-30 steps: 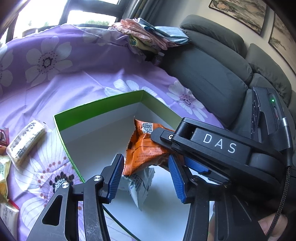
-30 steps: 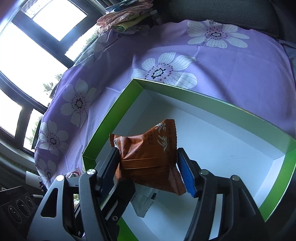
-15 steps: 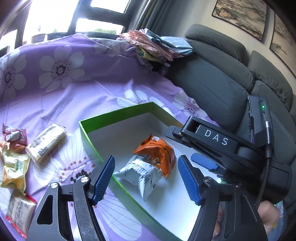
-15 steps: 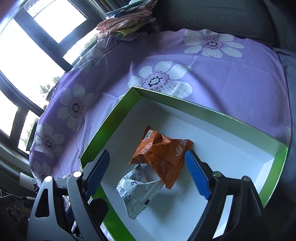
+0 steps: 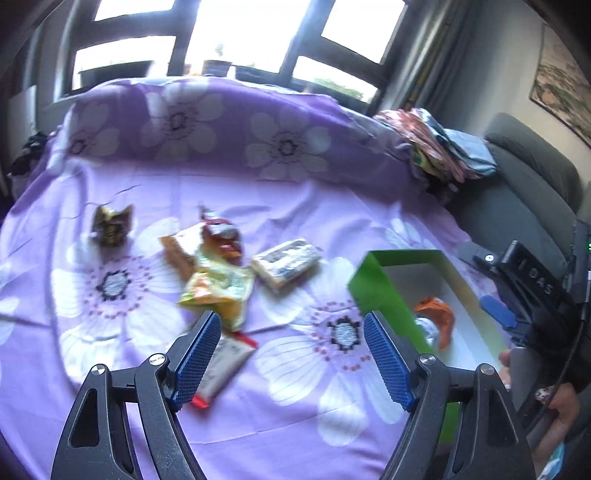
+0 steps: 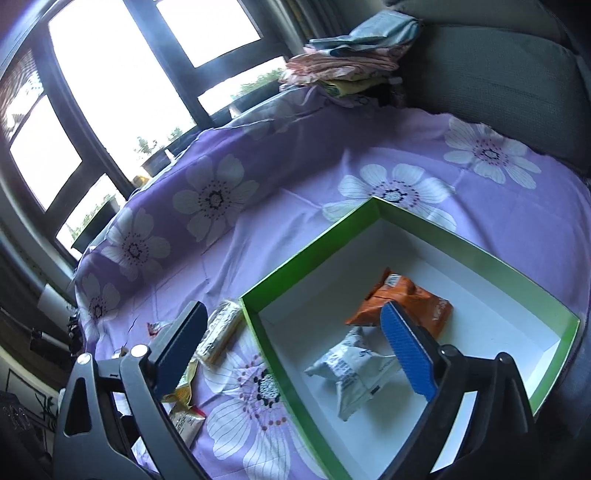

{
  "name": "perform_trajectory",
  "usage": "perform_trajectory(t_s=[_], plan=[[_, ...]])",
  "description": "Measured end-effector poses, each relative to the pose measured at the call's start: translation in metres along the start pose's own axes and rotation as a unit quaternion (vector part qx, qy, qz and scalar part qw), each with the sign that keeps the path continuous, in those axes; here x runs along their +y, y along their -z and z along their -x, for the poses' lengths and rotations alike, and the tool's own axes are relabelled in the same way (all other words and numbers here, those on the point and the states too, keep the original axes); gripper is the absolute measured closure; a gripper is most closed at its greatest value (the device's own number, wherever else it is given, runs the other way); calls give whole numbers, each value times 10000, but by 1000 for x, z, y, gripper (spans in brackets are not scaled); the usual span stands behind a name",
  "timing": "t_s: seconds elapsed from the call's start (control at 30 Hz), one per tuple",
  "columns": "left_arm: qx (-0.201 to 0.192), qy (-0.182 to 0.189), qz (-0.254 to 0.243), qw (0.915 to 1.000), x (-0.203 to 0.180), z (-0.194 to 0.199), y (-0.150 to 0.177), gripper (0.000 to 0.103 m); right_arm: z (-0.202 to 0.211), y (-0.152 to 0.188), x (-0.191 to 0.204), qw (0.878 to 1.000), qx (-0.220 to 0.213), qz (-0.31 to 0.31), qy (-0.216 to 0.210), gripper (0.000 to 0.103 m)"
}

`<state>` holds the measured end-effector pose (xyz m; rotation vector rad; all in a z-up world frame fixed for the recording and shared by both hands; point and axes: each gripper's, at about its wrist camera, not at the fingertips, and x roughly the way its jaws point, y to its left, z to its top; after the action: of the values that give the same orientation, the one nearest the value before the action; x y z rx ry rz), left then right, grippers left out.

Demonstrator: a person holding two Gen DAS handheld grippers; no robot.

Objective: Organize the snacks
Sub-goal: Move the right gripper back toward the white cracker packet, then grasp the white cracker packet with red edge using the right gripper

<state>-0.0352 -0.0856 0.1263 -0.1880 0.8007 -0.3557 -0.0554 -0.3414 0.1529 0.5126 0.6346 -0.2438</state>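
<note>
A green box [image 6: 306, 251] with a white inside lies on the purple flowered cloth. An orange packet [image 6: 406, 302] and a white packet [image 6: 351, 369] lie in it. My right gripper [image 6: 293, 349] hangs above the box's near left corner; its jaws are opening wide and hold nothing. My left gripper [image 5: 293, 356] hovers over the cloth left of the box [image 5: 376, 291], its jaws also opening and empty. Loose snacks lie ahead of it: a silver-wrapped bar [image 5: 286, 264], a yellow-green packet [image 5: 218, 291], a red and orange heap [image 5: 218, 240], a gold wrapper [image 5: 110, 225] and a white packet [image 5: 221, 369] under its left finger.
A grey sofa [image 6: 498, 74] backs the cloth on the right, with folded cloths [image 5: 439, 147] stacked at its corner. Windows [image 5: 258, 33] stand behind. A hand with painted nails [image 5: 554, 402] shows at the right edge of the left wrist view.
The right gripper let go of the orange packet, which now lies flat in the box, and rose. The left gripper opened and swung left, away from the box to the loose snacks.
</note>
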Motion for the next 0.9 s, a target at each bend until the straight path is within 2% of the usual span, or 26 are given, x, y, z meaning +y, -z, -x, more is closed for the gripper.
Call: perform_trajectory(t_s=[0.07, 0.17, 0.27, 0.37, 0.47, 0.57, 0.63, 0.7, 0.8, 0.9], plan=[[-89, -274, 351, 9990, 30, 3, 5, 23, -5, 5, 21, 9992, 108, 350, -166, 1], [171, -534, 962, 9938, 76, -6, 16, 23, -20, 16, 50, 9951, 387, 817, -390, 1], [353, -437, 1448, 9879, 105, -15, 29, 23, -39, 31, 77, 9865, 819, 1160, -813, 1], [599, -415, 1736, 9821, 118, -26, 35, 23, -65, 50, 96, 9718, 1448, 1348, -1283, 1], [747, -281, 1860, 9793, 118, -33, 40, 23, -90, 71, 109, 9560, 2075, 1335, -1589, 1], [895, -168, 1858, 9783, 114, -38, 45, 23, -111, 87, 120, 9455, 2462, 1295, -1690, 6], [918, -194, 1772, 9797, 109, -40, 47, 25, -124, 95, 126, 9411, 2628, 1328, -1666, 9], [907, -262, 1666, 9815, 105, -41, 48, 33, -133, 101, 133, 9375, 2705, 1474, -1617, 15], [1010, -227, 1722, 9796, 107, -48, 50, 42, -147, 110, 135, 9305, 2915, 1584, -1553, 22], [1056, -346, 1695, 9792, 107, -55, 51, 44, -158, 116, 134, 9248, 3115, 1589, -1496, 25]])
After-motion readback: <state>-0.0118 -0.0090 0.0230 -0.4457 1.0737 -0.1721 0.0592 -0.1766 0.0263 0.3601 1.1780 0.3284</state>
